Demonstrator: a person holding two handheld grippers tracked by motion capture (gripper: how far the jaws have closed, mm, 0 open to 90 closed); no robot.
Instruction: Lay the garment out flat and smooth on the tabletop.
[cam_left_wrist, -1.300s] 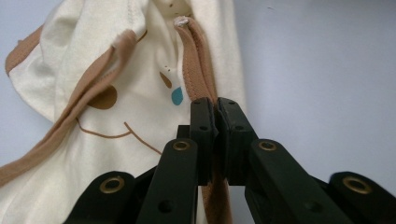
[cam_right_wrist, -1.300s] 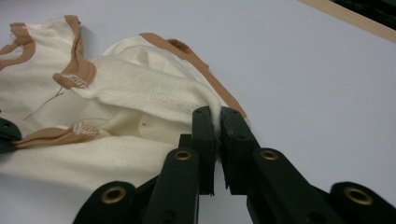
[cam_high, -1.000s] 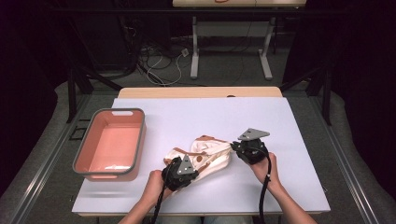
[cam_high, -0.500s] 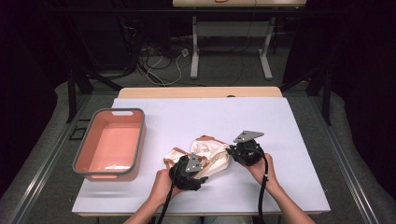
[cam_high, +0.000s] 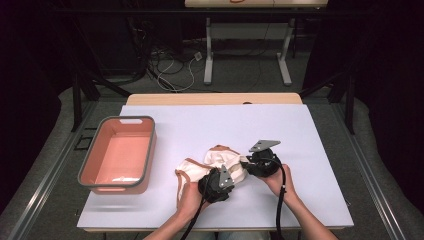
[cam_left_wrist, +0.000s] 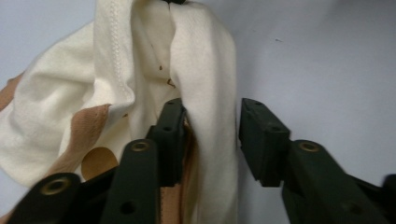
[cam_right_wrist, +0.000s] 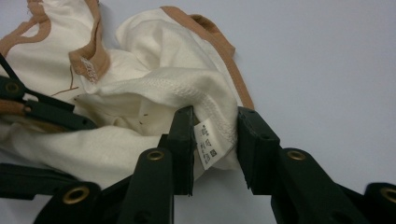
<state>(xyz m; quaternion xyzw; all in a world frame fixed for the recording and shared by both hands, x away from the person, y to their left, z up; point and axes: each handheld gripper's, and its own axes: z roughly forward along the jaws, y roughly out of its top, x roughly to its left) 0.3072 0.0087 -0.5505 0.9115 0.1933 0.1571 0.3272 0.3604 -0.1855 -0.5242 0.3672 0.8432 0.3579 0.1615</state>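
A cream garment (cam_high: 220, 159) with tan trim lies crumpled on the white table (cam_high: 300, 130), near its front edge. My left gripper (cam_high: 231, 173) is at the garment's near side. In the left gripper view a cream fold (cam_left_wrist: 210, 93) runs between its fingertips (cam_left_wrist: 212, 135). Those jaws have just been closing, and a thin gap remains at the right pad. My right gripper (cam_high: 245, 163) is at the garment's right end. Its jaws (cam_right_wrist: 215, 140) have just been opening around a stitched hem carrying a small white label (cam_right_wrist: 207, 145), without pinching it.
A salmon bin (cam_high: 95, 165) with a grey rim stands at the table's left. Bare table surface lies behind and to the right of the garment. Beyond the far edge are table legs and cables on the floor.
My left hand has slid right along the garment toward the right gripper, bunching the cloth. The right hand has hardly moved.
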